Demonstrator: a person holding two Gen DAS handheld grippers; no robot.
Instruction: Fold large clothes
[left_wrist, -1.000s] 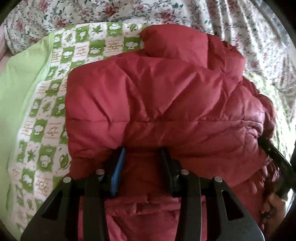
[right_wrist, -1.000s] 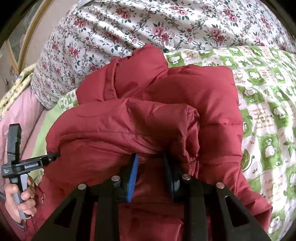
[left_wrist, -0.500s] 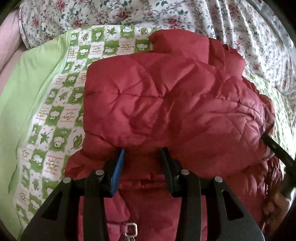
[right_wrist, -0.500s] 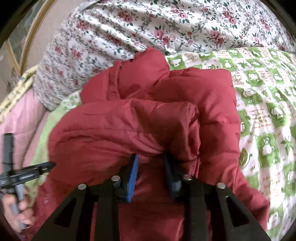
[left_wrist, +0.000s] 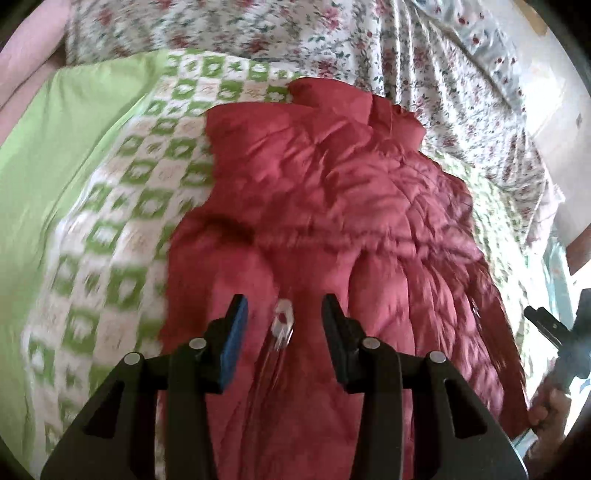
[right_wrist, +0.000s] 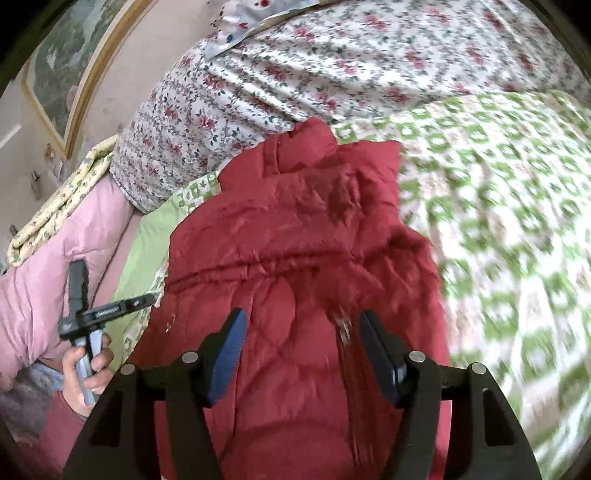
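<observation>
Left wrist view: the left gripper (left_wrist: 282, 314) hovers over the near part of the red puffer jacket (left_wrist: 332, 206), jaws spread wide and gripping nothing, a blurred zipper pull (left_wrist: 282, 321) showing between them. The jacket lies doubled over on the green-checked quilt (left_wrist: 122, 206) of the bed, its collar end towards the floral sheet (left_wrist: 369, 44). The empty jaws suggest a fold has been laid down and let go.

Right wrist view: the right gripper (right_wrist: 301, 332) likewise hangs above the jacket's near part, jaws wide apart and empty, the zipper line just inside the right-hand one. Left of the jacket, the person's left hand (right_wrist: 86, 369) grips the other tool's handle.
</observation>
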